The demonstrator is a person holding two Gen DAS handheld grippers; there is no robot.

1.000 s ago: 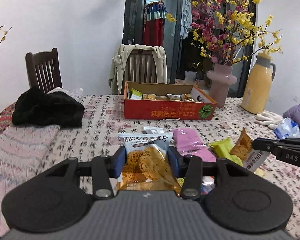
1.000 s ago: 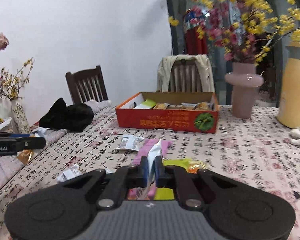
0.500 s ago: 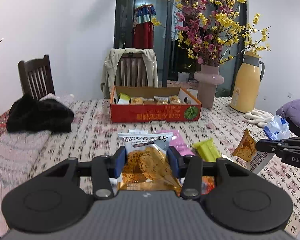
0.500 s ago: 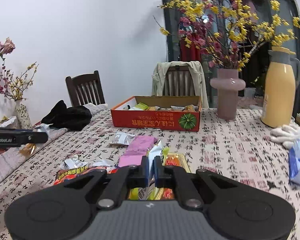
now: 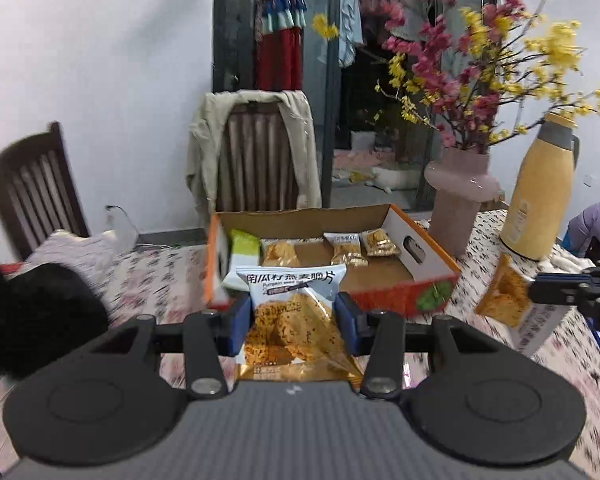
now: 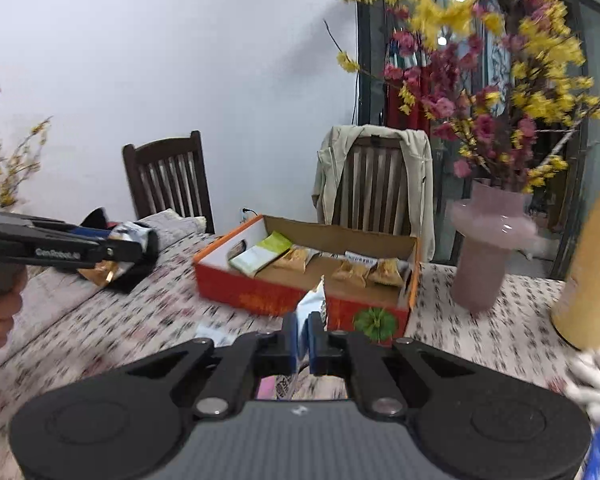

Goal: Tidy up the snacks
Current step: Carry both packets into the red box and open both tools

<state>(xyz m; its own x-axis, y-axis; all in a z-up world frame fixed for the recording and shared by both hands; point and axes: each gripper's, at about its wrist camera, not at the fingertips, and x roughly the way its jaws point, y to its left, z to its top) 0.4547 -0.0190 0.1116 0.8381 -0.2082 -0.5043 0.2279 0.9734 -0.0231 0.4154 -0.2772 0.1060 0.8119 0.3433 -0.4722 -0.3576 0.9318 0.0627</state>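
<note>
Left wrist view: our left gripper (image 5: 296,322) clamps a pumpkin oat crisp packet (image 5: 296,312) just before the orange snack box (image 5: 396,296); pink vase (image 5: 458,204) beside the box. Our right gripper (image 6: 303,332) pinches a thin packet (image 6: 312,304) edge-on, label unreadable.

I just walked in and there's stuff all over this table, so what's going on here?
A person is tidying snacks with a handheld gripper in each hand. The left gripper is clamped on a pumpkin oat crisp packet, and the right gripper is shut on a thin white packet. Both packets hang in the air in front of the orange cardboard box, which already holds several snacks.
</note>
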